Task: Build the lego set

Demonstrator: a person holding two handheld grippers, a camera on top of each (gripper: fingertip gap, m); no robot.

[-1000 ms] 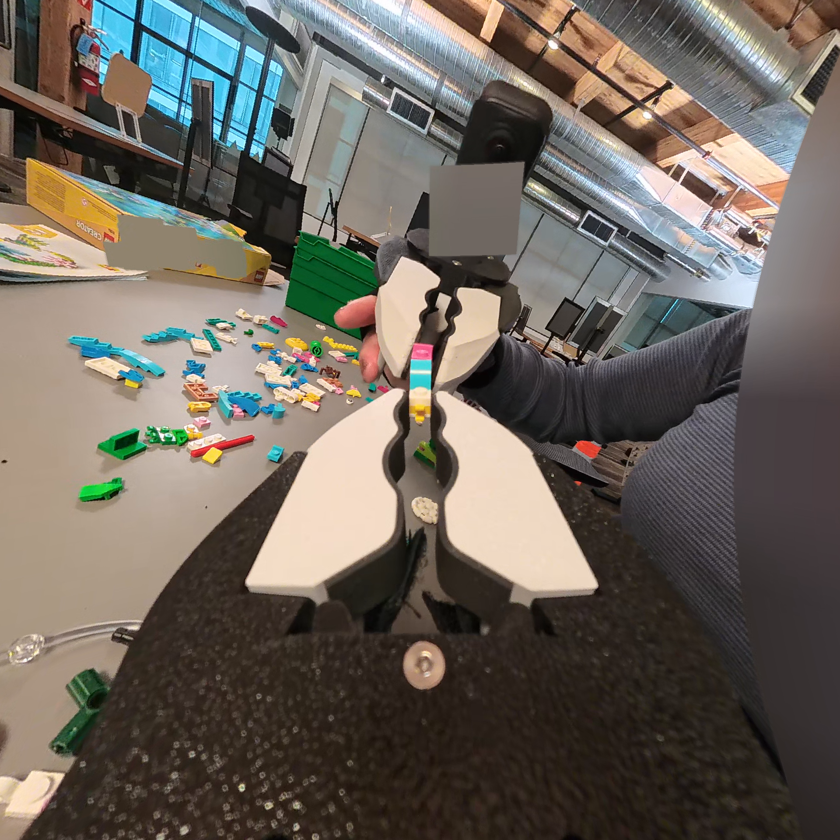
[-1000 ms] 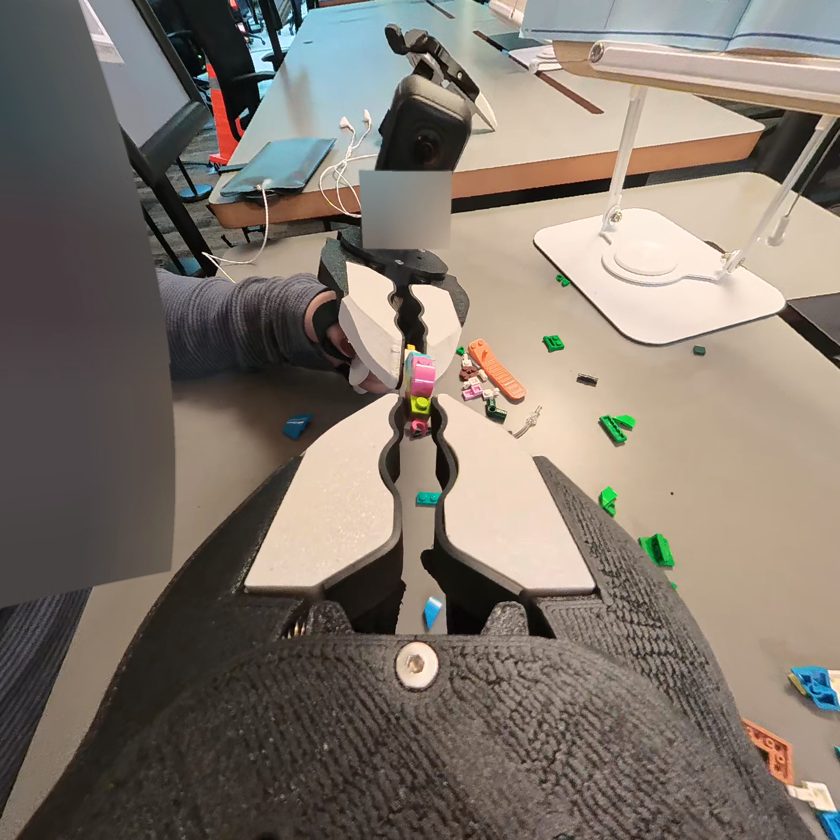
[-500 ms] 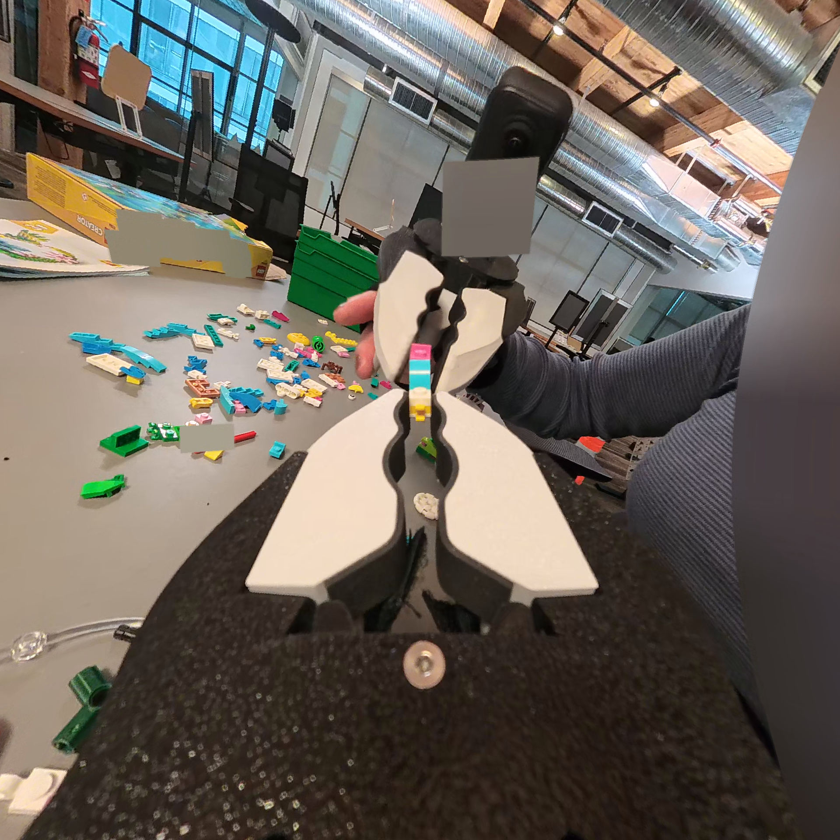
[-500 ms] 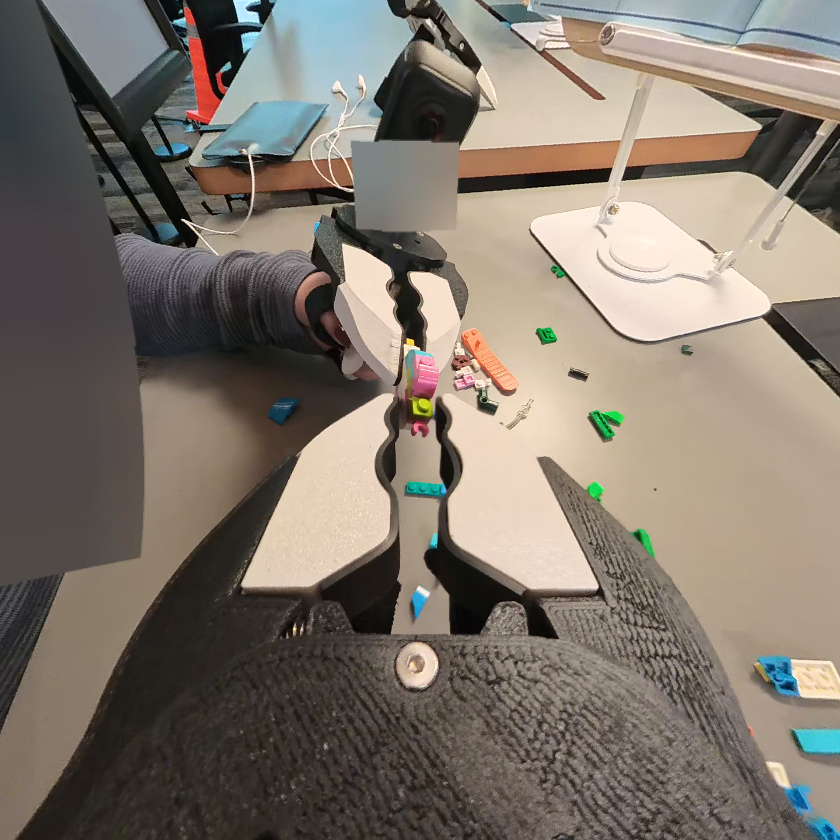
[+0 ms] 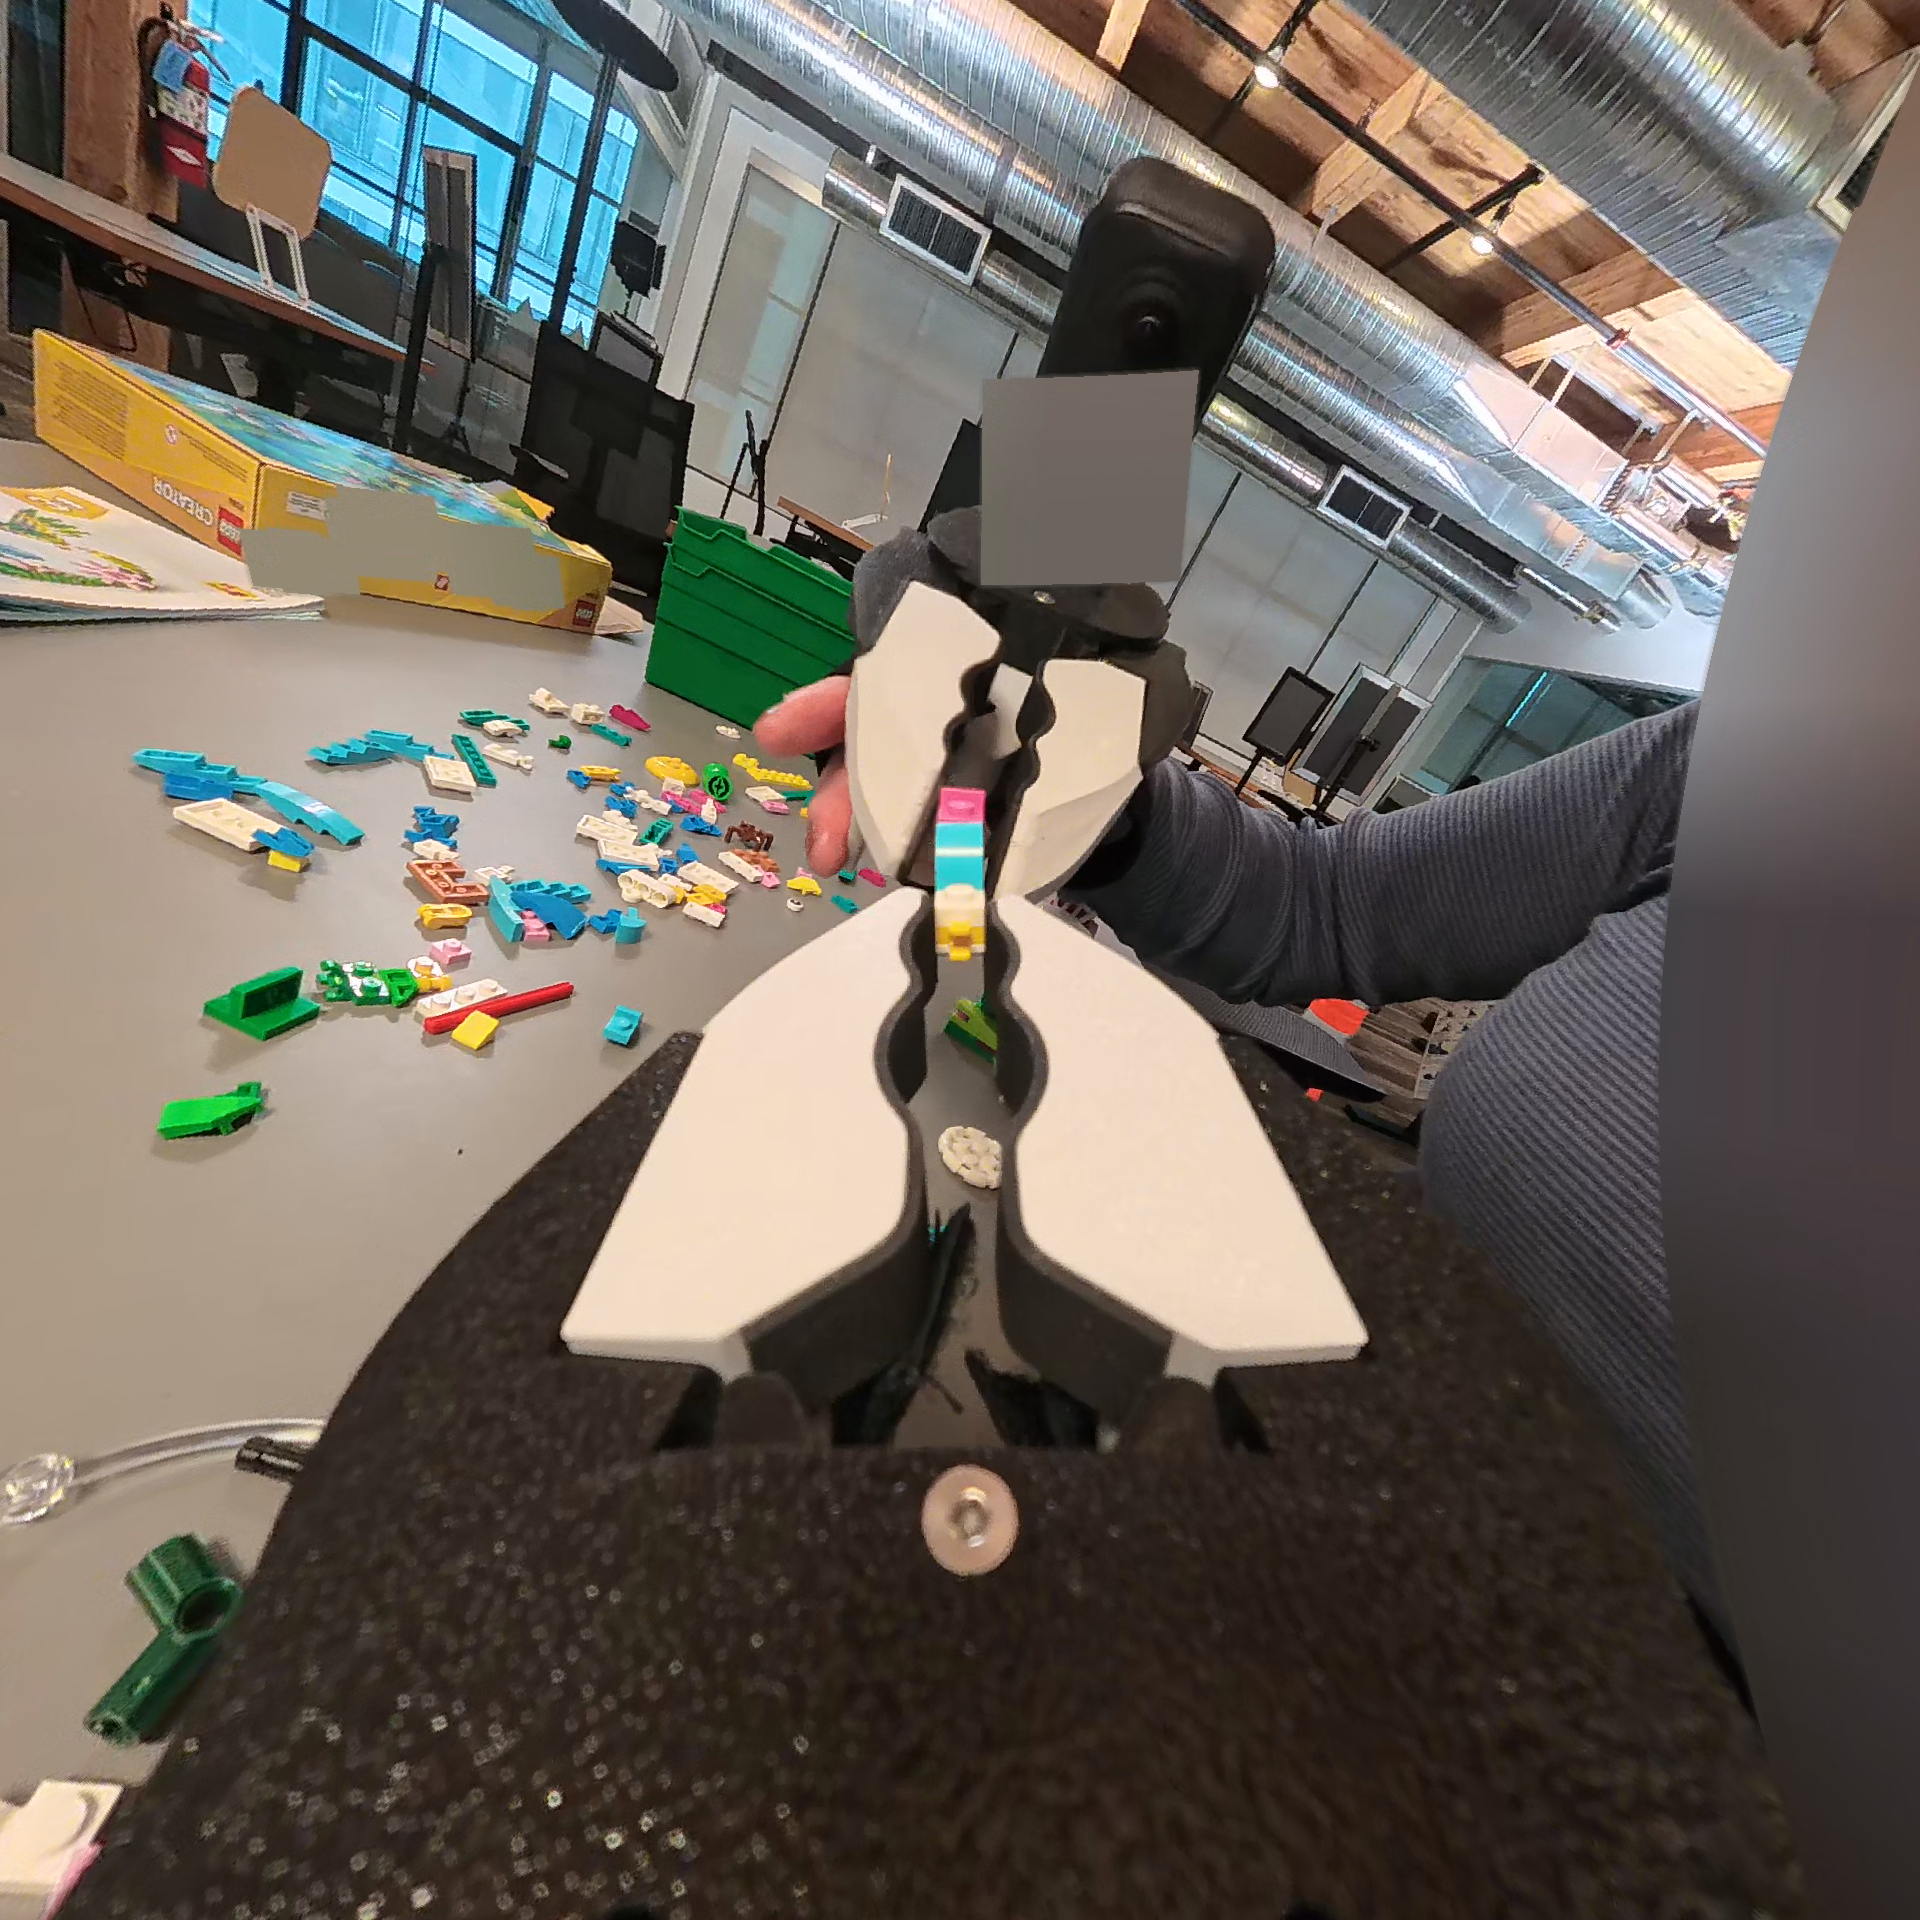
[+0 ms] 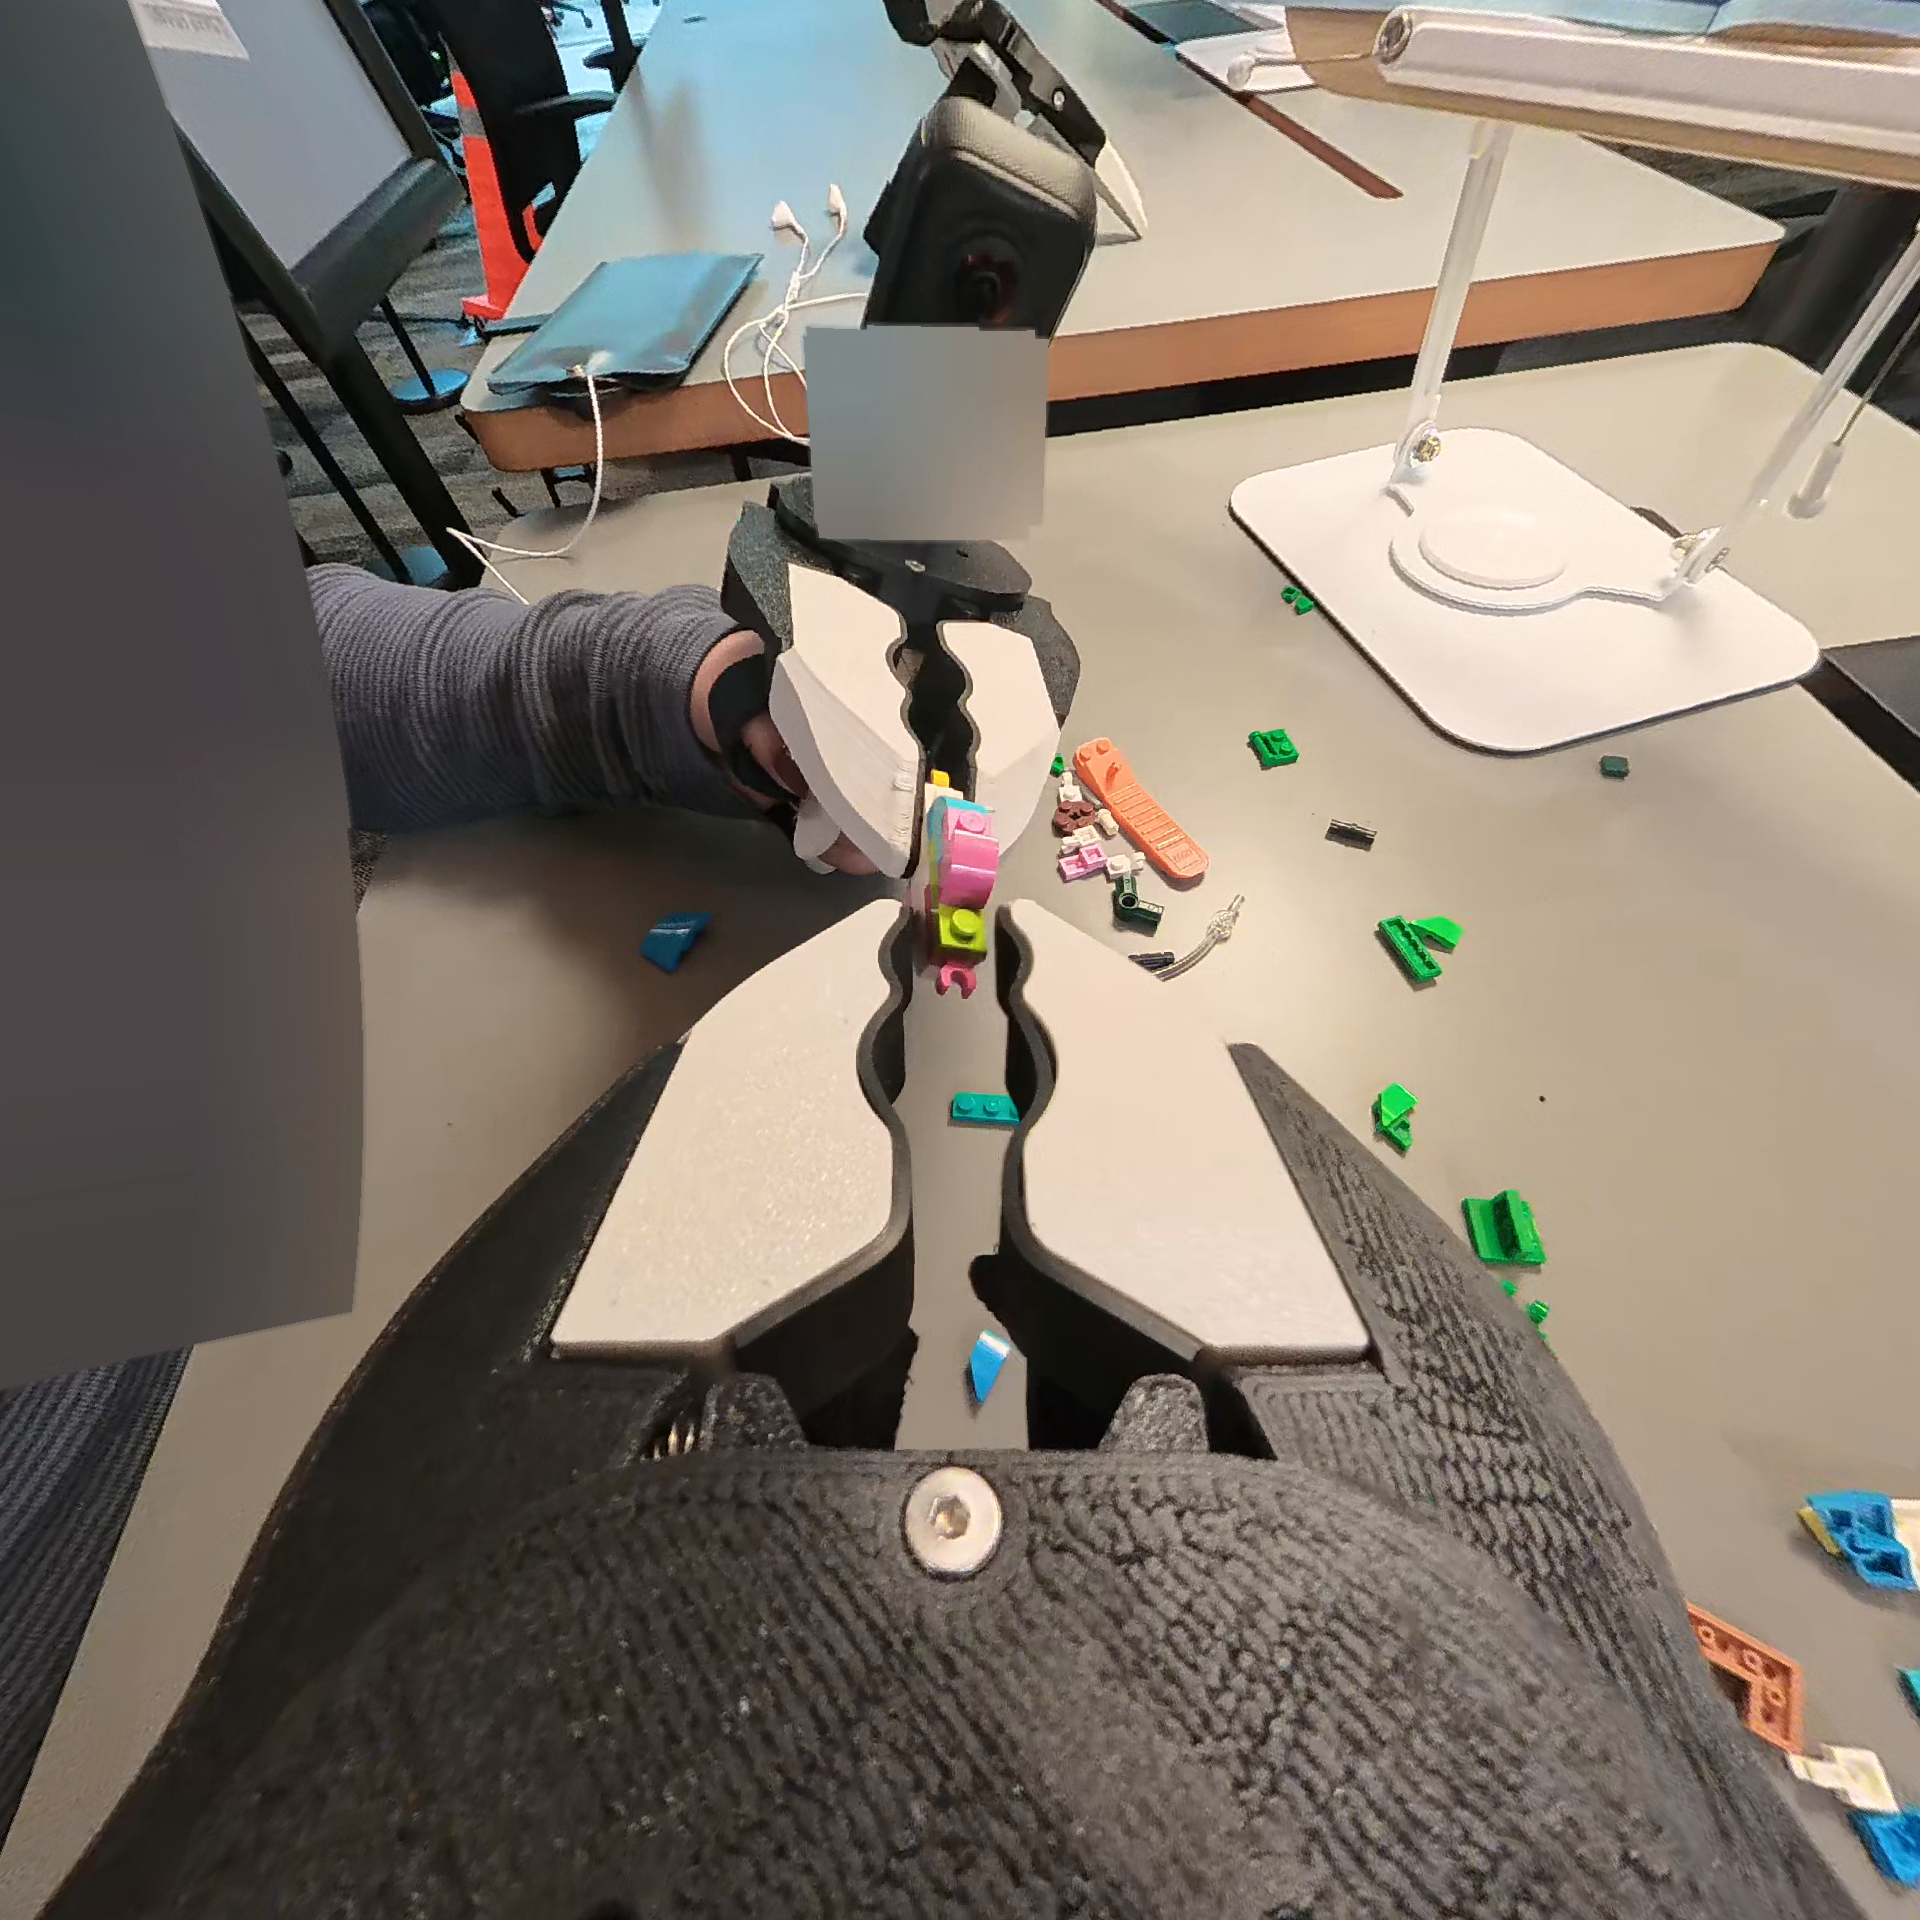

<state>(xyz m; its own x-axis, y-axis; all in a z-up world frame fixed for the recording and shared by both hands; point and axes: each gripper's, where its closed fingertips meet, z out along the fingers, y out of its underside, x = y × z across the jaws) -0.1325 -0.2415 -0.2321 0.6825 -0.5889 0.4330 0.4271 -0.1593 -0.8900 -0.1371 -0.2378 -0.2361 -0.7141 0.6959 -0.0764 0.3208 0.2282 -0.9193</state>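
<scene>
A small lego assembly (image 5: pixel 958 852) of pink, cyan, white and yellow bricks hangs in the air between my two grippers, which face each other tip to tip. My left gripper (image 5: pixel 958 920) is shut on its yellow and white end. In the right wrist view the assembly (image 6: pixel 966 862) shows a pink block, a lime brick and a pink clip. My right gripper (image 6: pixel 951 925) has its jaws a little apart on either side of that lime and pink end. The left gripper (image 6: pixel 940 821) shows beyond it, and the right gripper (image 5: pixel 961 831) shows in the left wrist view.
Many loose bricks (image 5: pixel 623 852) lie on the grey table, with a yellow box (image 5: pixel 208 468) and green crates (image 5: pixel 748 623) behind. An orange brick separator (image 6: pixel 1143 810), green pieces (image 6: pixel 1418 940), a teal plate (image 6: pixel 982 1109) and a white lamp base (image 6: pixel 1507 592) lie on the right gripper's side. Left and right tips are no more than a few centimetres apart. Left tips and right tips are each some 11 cm from the teal plate (image 6: pixel 982 1109).
My right gripper's jaws have parted slightly around the assembly. Both grippers have shifted a little together. The left gripper still holds the assembly.
</scene>
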